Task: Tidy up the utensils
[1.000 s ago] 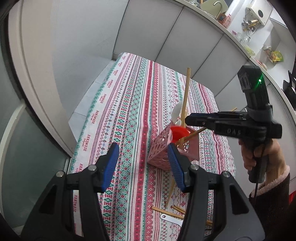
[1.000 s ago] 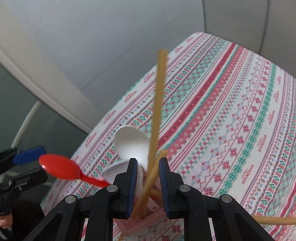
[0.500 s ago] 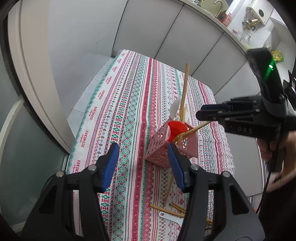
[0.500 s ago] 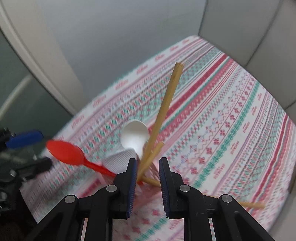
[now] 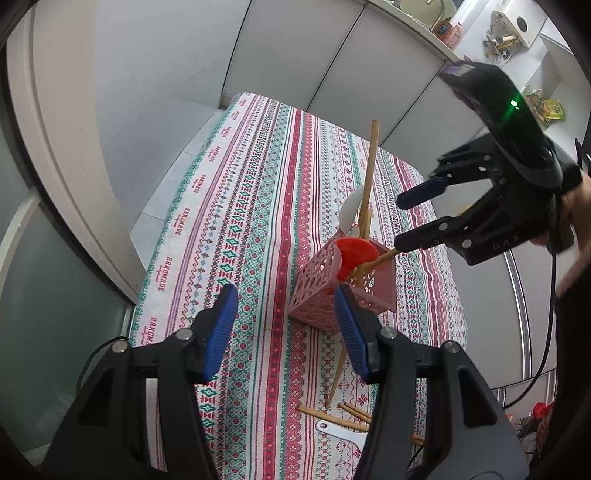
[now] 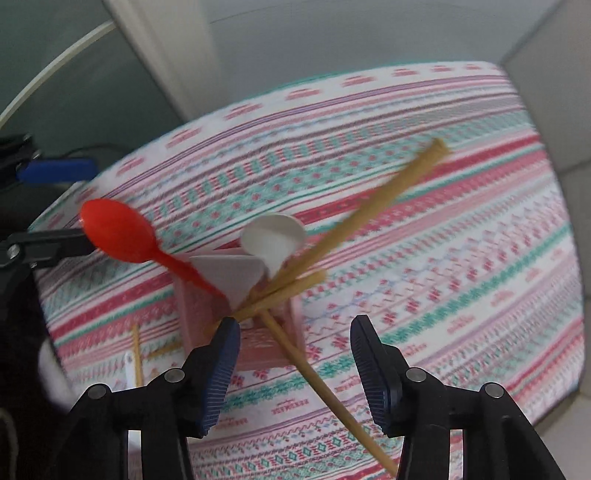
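A pink lattice holder (image 5: 325, 280) stands on the striped tablecloth; it also shows in the right wrist view (image 6: 266, 343). It holds a red spoon (image 6: 122, 232), a white spoon (image 6: 273, 240), a white spatula (image 6: 232, 277) and several wooden chopsticks (image 5: 369, 177). My right gripper (image 5: 400, 223) is open and empty above the holder; in its own view its jaws (image 6: 291, 373) stand wide apart around one chopstick (image 6: 325, 384) without touching it. My left gripper (image 5: 284, 328) is open and empty, nearer than the holder.
Loose chopsticks (image 5: 332, 417) and a white utensil (image 5: 340, 432) lie on the cloth (image 5: 229, 206) near its front edge. White cabinet walls stand behind the table. A counter with clutter (image 5: 506, 33) is at the far right.
My right gripper has opened and let go of the chopstick it held, which now stands in the holder. It has lifted back and tilted. The left gripper has barely moved.
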A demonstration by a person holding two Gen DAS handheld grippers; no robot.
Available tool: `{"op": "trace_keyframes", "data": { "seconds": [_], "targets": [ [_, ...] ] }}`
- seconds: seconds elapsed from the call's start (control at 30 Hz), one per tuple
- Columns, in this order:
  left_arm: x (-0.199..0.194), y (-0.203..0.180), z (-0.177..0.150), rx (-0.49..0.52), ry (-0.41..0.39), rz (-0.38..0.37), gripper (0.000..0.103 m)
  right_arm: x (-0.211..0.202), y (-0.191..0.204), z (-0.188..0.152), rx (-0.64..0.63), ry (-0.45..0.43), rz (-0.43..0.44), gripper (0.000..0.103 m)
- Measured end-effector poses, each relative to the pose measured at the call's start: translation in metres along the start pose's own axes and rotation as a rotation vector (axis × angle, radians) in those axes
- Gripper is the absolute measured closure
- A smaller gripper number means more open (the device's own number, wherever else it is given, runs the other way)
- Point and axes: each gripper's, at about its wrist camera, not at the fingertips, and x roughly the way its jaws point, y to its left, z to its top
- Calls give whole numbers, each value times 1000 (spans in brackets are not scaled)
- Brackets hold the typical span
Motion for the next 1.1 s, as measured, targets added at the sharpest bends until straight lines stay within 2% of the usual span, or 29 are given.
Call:
{"op": "trace_keyframes", "data": {
  "seconds": [0.13, 0.4, 0.6, 0.67, 0.73, 1.1],
  "targets": [
    [-1, 0, -2, 32, -2, 14, 47, 11, -10, 11, -54, 44, 53, 49],
    [-1, 3, 1, 45, 9, 31, 47, 27, -34, 22, -84, 48, 215, 51],
    [4, 0, 2, 54, 24, 28, 47, 35, -43, 25, -89, 24, 304, 61],
    [7, -1, 2, 60, 31, 25, 47, 39, -43, 25, -97, 35, 337, 73],
    [9, -2, 2, 64, 36, 27, 47, 43, -44, 25, -96, 41, 346, 80],
    [8, 6, 1, 39, 47, 30, 47, 29, -48, 19, -79, 8, 404, 84]
  ]
}}
